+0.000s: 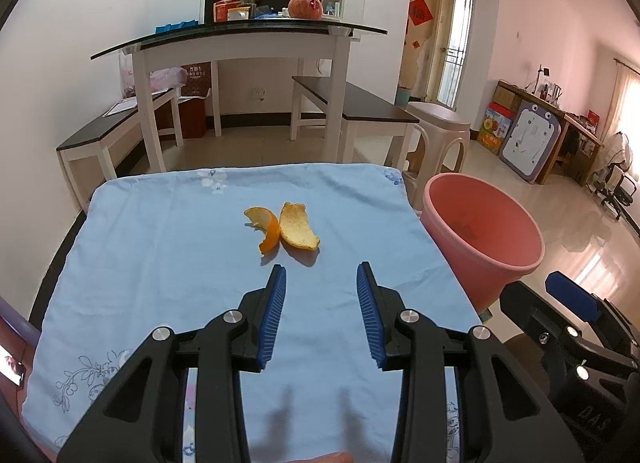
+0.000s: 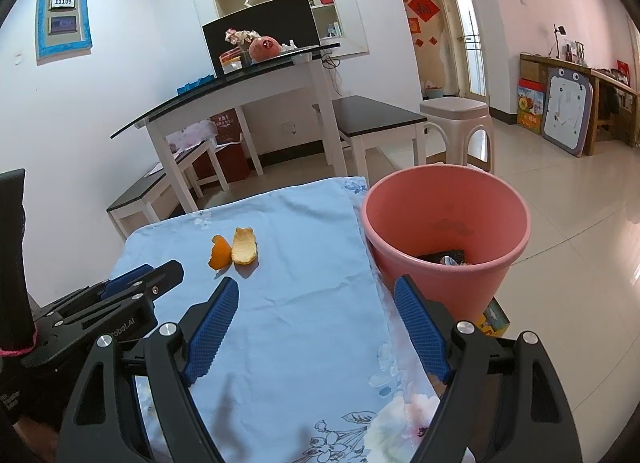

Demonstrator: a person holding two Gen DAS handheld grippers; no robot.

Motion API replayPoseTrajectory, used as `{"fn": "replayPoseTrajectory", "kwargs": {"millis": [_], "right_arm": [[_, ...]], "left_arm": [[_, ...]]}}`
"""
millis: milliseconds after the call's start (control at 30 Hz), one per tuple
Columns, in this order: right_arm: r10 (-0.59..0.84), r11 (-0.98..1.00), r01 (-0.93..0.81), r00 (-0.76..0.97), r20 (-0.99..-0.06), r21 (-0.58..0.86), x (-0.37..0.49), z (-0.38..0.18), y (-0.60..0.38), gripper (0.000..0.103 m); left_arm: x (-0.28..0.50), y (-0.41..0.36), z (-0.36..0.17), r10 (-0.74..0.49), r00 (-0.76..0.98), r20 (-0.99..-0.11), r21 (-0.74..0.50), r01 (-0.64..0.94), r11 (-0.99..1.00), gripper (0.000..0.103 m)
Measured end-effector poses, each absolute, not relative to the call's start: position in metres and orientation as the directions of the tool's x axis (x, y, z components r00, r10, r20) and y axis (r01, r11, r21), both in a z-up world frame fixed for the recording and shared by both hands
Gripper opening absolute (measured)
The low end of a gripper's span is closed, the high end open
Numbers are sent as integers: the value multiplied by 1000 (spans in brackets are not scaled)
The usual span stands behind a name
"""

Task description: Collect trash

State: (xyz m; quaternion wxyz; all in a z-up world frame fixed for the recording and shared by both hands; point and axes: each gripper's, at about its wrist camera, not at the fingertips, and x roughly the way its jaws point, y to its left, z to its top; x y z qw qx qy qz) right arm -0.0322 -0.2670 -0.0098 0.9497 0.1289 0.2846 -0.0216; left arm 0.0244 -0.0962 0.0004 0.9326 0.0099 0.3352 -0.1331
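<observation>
At twelve o'clock of the wide-open left gripper: orange peel (two curled pieces). Risk of pinching cloth; right gripper wide too.

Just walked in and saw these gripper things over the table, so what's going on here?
A person is clearing trash with a handheld gripper in each hand. Two pieces of orange peel lie on the blue cloth, not yet touched. The left gripper is open, pointed at the peel and just short of it. The right gripper is also open and holds nothing. The pink bin stands beside the table's right edge, with some trash already inside.
</observation>
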Motion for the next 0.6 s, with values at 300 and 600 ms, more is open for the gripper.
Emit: {"fn": "replayPoseTrajectory", "kwargs": {"millis": [300,600], "right_arm": [[31,963,121,837,-547,239,-32,-14,-270,79],[31,963,122,836,-548,240,-32,-14,-271,79]], "left_arm": [[26,-97,-2,-237,738,-631,-65,254,965,37],[26,-97,-2,-238,739,-630,-64,256,965,37]]}}
